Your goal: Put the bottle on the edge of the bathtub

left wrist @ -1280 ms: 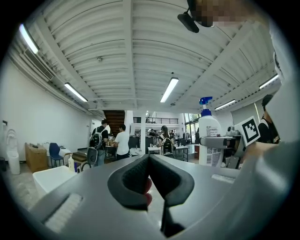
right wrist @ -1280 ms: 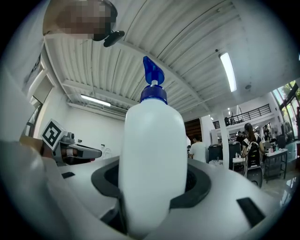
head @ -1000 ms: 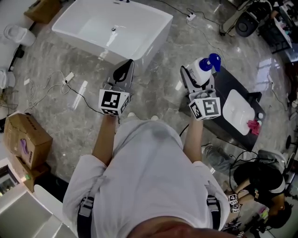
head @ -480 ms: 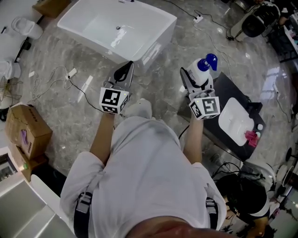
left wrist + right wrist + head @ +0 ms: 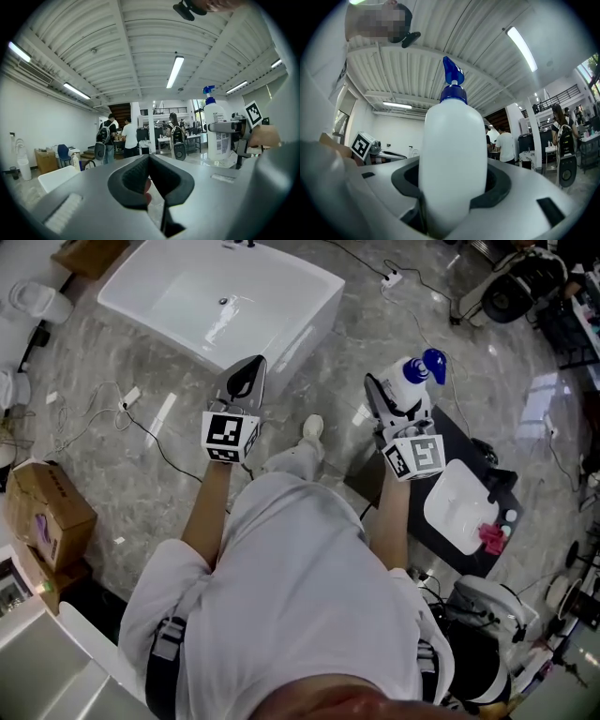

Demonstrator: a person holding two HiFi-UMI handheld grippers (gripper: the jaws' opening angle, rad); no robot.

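Observation:
A white bottle [image 5: 409,374] with a blue spray head stands upright in my right gripper [image 5: 397,388], whose jaws are shut on its body. In the right gripper view the bottle [image 5: 452,150] fills the middle, between the dark pads. The white bathtub [image 5: 314,310] lies ahead and to the left on the marble floor, its near corner just beyond my left gripper [image 5: 249,371]. That left gripper [image 5: 150,159] is shut with nothing in it, and it sees the bottle [image 5: 216,129] off to its right.
A black stand [image 5: 464,442] with a white basin [image 5: 459,507] and a pink object [image 5: 491,537] is at my right. A cardboard box [image 5: 47,512] sits at the left, and cables [image 5: 141,423] run over the floor. My shoe [image 5: 312,428] is between the grippers.
The person has stepped forward; a shoe now shows between the grippers. The black stand has slid down and back in the head view. Both grippers keep their pose, the bottle still held.

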